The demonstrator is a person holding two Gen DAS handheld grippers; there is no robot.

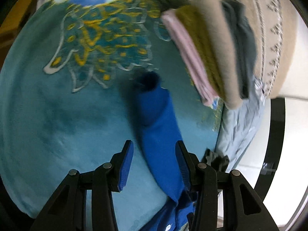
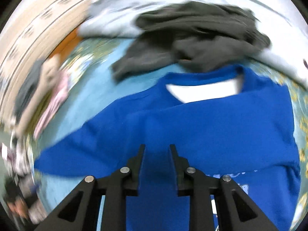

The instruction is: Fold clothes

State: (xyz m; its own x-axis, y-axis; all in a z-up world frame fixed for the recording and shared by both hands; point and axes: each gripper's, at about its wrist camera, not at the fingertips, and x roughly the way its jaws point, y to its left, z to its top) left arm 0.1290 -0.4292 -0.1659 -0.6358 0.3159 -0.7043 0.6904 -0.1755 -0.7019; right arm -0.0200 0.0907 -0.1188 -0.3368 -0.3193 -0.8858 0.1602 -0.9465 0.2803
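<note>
Left tongs spread wide, blue pads well apart, holding nothing — a long sleeve-like tube of bright blue knit garment running up between them and seeming to touch the right-hand pad only, as if just let go or about to be pinched. Right tongs parted by a narrow gap, poised over the broad body of the same blue garment; whether cloth sits between the tips is hard to tell through the blur, though nothing appears clamped. Garment spread on the turquoise bedspread with yellow and silver floral print, white neck label showing at the collar on the far side — probably laid flat so sleeves can be turned inward first. Beyond the collar, a crumpled dark grey garment heaped and partly overlapping the blue one, likely awaiting its turn. To one side, a neat stack of folded clothes in pink, mustard, beige and grey, kept near the bed's edge to leave working room. Pale blue-grey cloth hanging over the bed's side just below that stack. Heavy motion blur in both views — finer contacts uncertain.
</note>
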